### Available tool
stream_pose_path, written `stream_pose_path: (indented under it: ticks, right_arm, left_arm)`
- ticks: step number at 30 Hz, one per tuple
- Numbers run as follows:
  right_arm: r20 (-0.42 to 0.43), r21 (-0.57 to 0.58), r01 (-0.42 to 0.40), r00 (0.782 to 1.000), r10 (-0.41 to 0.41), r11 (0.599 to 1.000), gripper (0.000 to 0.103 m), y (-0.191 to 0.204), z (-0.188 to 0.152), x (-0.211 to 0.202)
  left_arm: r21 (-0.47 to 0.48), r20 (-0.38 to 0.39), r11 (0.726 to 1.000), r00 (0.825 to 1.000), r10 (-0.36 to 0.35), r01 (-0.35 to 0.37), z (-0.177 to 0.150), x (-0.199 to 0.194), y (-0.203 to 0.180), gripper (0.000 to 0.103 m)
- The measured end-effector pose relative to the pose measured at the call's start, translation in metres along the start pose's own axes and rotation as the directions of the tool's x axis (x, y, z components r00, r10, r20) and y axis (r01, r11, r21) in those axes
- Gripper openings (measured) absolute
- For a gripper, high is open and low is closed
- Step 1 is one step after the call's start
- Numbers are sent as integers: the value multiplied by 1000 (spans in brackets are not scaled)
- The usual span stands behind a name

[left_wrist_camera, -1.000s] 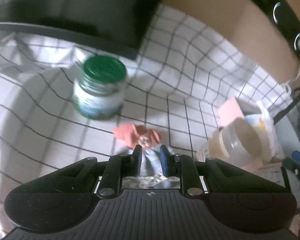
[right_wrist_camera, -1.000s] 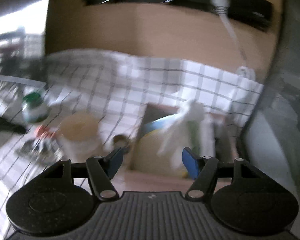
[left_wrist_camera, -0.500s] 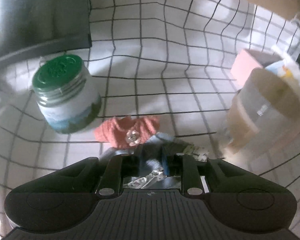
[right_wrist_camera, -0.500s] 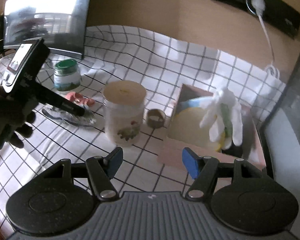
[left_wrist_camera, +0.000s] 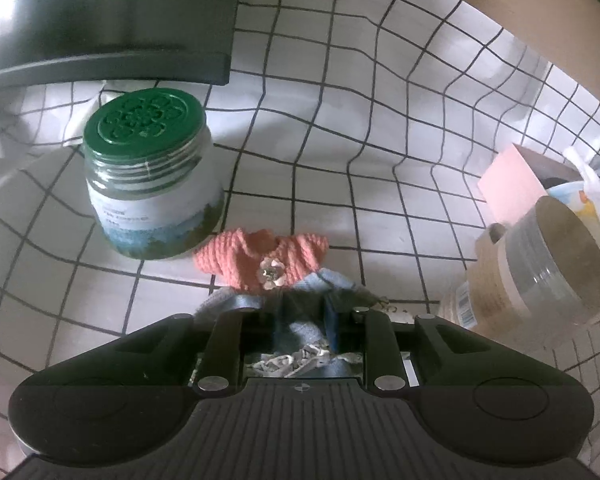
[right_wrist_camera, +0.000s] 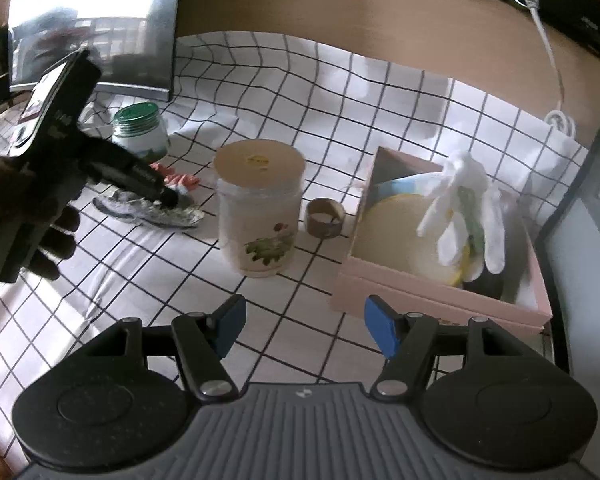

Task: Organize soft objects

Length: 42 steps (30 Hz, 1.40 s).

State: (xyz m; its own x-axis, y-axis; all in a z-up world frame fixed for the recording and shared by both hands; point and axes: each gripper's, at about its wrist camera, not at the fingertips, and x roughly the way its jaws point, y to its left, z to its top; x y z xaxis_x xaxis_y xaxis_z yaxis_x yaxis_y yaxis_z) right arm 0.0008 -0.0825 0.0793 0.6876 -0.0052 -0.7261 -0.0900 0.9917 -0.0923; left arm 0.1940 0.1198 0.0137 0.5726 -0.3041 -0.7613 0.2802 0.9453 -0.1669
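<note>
Left wrist view: the knitted doll dress point(left_wrist_camera: 260, 264), coral top and blue skirt, lies on the checked bench point(left_wrist_camera: 340, 128) at lower centre, beside the green-lidded jar point(left_wrist_camera: 152, 176). The left tongs point(left_wrist_camera: 302, 320) straddle its skirt, apparently pinching it. The step looks like the pick-up; next comes a lift and carry to the pink box point(right_wrist_camera: 440, 292) at right, past the cream jar point(right_wrist_camera: 260, 208). The right tongs point(right_wrist_camera: 302, 326) are spread, holding nothing. Since half a second ago, the left tongs have closed in on the dress.
</note>
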Motion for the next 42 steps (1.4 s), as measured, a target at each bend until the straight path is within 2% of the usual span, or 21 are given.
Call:
stream_pose_path:
  ticks: [4,9,12,15,20,25,27,30,35,42]
  right_arm:
    - [0,-9,-8,1000,8,1000,66,3,-3,-2]
    - [0,2,-12,1000,12,1000,66,-1,-7,-6]
    - [1,16,-9,1000,9,1000,66,-7,-9,-8]
    - [7,27,-10,1000,9,1000,66,-12,-11,-9]
    - [29,23,-13,1000,12,1000,66,-22,-13,-15]
    - [66,42,-12,998,9,999,66,-44,-4,-20]
    - [81,63,-17,997,12,998,66,-53,0,-21]
    - [90,83,-36,995,29,996,66,-65,4,-19]
    - [62,89,-101,993,96,991,66,-68,-4,-8]
    - [-5,70,-150,988,151,986,66,-62,-26,10]
  left_arm:
    - [62,8,998,1000,25,-25,-2,2,-7,25]
    - [53,19,998,999,28,-29,-6,1,-8,25]
    - [45,3,998,999,40,-40,-7,-1,-10,21]
    - [23,-5,1000,1000,11,-11,-10,-5,-8,19]
    - [47,0,999,1000,-5,5,-20,-13,-15,14]
    - [49,41,998,999,-28,26,-28,-38,-20,12]
    - [45,55,999,998,-14,11,-30,-48,-20,12]
    - [34,40,998,998,50,-52,-33,-54,-22,12]
    - [-9,18,994,994,109,-109,-34,-50,-26,12]
    - [6,31,987,987,160,-161,-24,-42,-47,15]
